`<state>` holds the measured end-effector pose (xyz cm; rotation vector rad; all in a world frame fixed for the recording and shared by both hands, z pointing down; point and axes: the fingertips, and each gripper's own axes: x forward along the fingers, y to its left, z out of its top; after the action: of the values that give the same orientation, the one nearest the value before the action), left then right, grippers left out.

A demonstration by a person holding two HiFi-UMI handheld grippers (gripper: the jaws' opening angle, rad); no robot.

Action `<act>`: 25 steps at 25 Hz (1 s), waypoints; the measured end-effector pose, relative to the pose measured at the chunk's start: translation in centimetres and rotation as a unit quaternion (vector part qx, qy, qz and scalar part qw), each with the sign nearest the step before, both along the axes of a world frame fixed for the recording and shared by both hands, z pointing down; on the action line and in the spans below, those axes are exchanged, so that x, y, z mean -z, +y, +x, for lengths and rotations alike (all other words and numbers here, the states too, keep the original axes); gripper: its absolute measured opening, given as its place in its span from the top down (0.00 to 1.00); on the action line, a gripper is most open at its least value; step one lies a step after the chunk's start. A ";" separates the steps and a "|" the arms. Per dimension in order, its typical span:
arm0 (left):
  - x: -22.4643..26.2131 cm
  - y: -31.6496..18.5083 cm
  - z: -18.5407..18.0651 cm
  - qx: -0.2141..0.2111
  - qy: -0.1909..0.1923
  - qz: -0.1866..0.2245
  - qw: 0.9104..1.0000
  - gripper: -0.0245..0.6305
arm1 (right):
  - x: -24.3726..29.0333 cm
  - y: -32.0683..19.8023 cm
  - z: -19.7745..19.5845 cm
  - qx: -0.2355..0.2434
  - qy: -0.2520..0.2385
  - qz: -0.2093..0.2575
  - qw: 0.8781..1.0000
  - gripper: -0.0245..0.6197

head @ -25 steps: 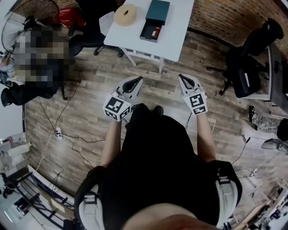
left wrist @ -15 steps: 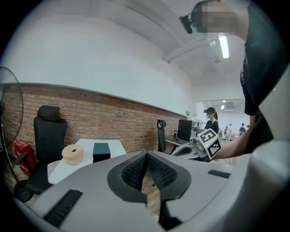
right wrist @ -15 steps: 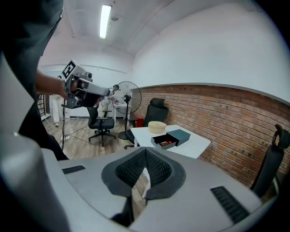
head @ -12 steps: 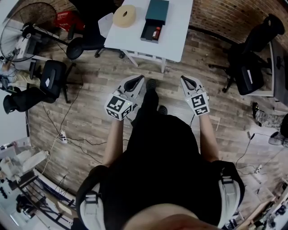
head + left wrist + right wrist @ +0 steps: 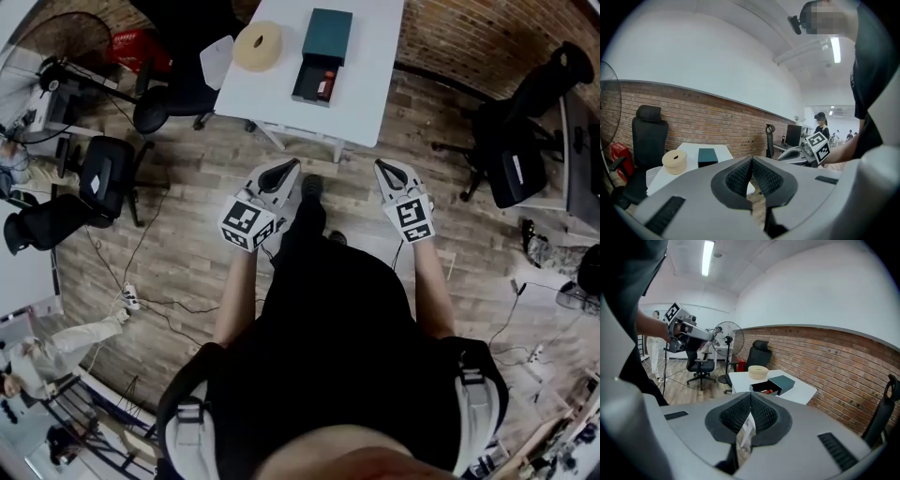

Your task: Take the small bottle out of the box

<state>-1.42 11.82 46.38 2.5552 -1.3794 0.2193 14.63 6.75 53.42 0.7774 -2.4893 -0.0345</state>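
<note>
A dark teal box (image 5: 327,34) lies on the white table (image 5: 375,66) ahead, its black drawer (image 5: 309,89) pulled out towards me. In the drawer lies the small red bottle (image 5: 325,86), also seen from the right gripper view as the red bottle (image 5: 769,391). My left gripper (image 5: 289,165) and right gripper (image 5: 382,166) hang side by side over the wooden floor, short of the table's near edge. Both are shut with nothing in them. From the left gripper view, the left gripper (image 5: 751,161) points at the box (image 5: 708,156).
A beige roll (image 5: 258,45) sits left of the box on the table. Black office chairs stand at the table's left (image 5: 173,89) and far right (image 5: 514,150). A fan (image 5: 723,332) and cables (image 5: 131,295) on the floor are to the left.
I have stepped nearer to the table, which now sits lower and larger in the head view. Both grippers have come forward with me, still shut.
</note>
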 end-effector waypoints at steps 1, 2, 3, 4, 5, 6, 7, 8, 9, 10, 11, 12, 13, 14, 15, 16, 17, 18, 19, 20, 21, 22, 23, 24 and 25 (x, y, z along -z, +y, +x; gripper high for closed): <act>0.0 -0.8 -0.3 -0.002 0.000 0.000 1.000 0.93 | 0.0 -0.7 -0.1 -0.002 0.002 0.000 1.000 0.97; 0.0 -1.7 -0.5 -0.004 0.000 0.000 1.000 0.93 | 0.0 -1.4 -0.2 -0.004 0.004 -0.001 1.000 0.97; 0.0 -2.6 -0.7 -0.006 0.002 0.000 1.000 0.93 | 0.0 -2.1 -0.2 -0.008 0.006 -0.001 1.000 0.97; 0.0 -3.5 -0.9 -0.008 0.004 0.000 1.000 0.93 | 0.1 -2.8 -0.2 -0.012 0.007 -0.001 1.000 0.97; 0.0 -4.5 -1.0 -0.011 0.006 0.000 1.000 0.93 | 0.1 -3.7 -0.1 -0.017 0.008 -0.001 1.000 0.97; -0.1 -5.4 -1.2 -0.013 0.007 0.000 1.000 0.93 | 0.2 -4.5 -0.1 -0.023 0.008 0.000 1.000 0.97; -0.1 -6.3 -1.3 -0.015 0.008 0.000 1.000 0.93 | 0.4 -5.3 -0.1 -0.028 0.007 0.000 1.000 0.97; 0.0 -7.3 -1.3 -0.019 0.009 0.000 1.000 0.93 | 0.5 -6.1 -0.1 -0.033 0.006 0.000 0.999 0.97; 0.0 -8.1 -1.3 -0.023 0.011 -0.001 1.000 0.93 | 0.7 -6.8 0.0 -0.038 0.005 0.001 0.999 0.97; 0.0 -9.0 -1.3 -0.028 0.011 -0.001 1.000 0.93 | 0.8 -7.5 0.0 -0.043 0.005 0.002 0.999 0.97; 0.0 -9.8 -1.2 -0.035 0.010 -0.001 0.999 0.93 | 0.9 -8.2 0.0 -0.048 0.005 0.004 0.999 0.97; 0.1 -10.6 -1.2 -0.042 0.009 0.000 0.999 0.93 | 1.1 -8.9 0.0 -0.053 0.004 0.005 0.999 0.97; 0.1 -11.4 -1.2 -0.048 0.007 0.000 0.999 0.93 | 1.2 -9.5 -0.1 -0.058 0.003 0.006 0.998 0.97; 0.2 -12.1 -1.2 -0.052 0.006 0.001 0.999 0.93 | 1.2 -10.1 -0.1 -0.063 0.001 0.005 0.998 0.97; 0.2 -12.9 -1.3 -0.056 0.005 0.001 0.998 0.93 | 1.1 -10.6 -0.1 -0.067 0.001 0.004 0.998 0.97; 0.1 -13.5 -1.4 -0.058 0.004 0.001 0.998 0.93 | 0.9 -11.1 -0.1 -0.071 0.001 0.002 0.998 0.97; 0.1 -14.1 -1.5 -0.060 0.004 0.000 0.998 0.93 | 0.7 -11.5 -0.2 -0.073 0.001 0.000 0.997 0.97; 0.0 -14.7 -1.6 -0.061 0.004 -0.001 0.998 0.93 | 0.5 -11.9 -0.3 -0.075 0.001 -0.003 0.997 0.97; 0.0 -15.2 -1.8 -0.063 0.003 -0.002 0.998 0.93 | 0.4 -12.2 -0.4 -0.077 0.000 -0.005 0.997 0.97; 0.0 -15.6 -1.9 -0.065 0.003 -0.003 0.998 0.93 | 0.3 -12.6 -0.6 -0.079 -0.002 -0.007 0.997 0.97; 0.0 -16.0 -2.1 -0.067 0.002 -0.003 0.998 0.93 | 0.4 -13.0 -0.9 -0.082 -0.006 -0.009 0.997 0.97; 0.0 -16.3 -2.3 -0.069 0.002 -0.005 0.998 0.93 | 0.5 -13.3 -1.2 -0.084 -0.011 -0.011 0.996 0.97; 0.0 -16.5 -2.5 -0.071 0.002 -0.006 0.997 0.93 | 0.7 -13.6 -1.5 -0.087 -0.017 -0.013 0.996 0.96; -0.1 -16.8 -2.8 -0.072 0.003 -0.008 0.997 0.93 | 0.9 -13.9 -1.9 -0.089 -0.021 -0.014 0.996 0.97; -0.2 -17.0 -3.1 -0.074 0.004 -0.009 0.997 0.93 | 1.0 -14.2 -2.4 -0.089 -0.022 -0.013 0.996 0.97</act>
<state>-4.49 -5.16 46.55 2.6418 -1.1807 0.2461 12.28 -7.46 52.39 0.9958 -2.4458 0.0798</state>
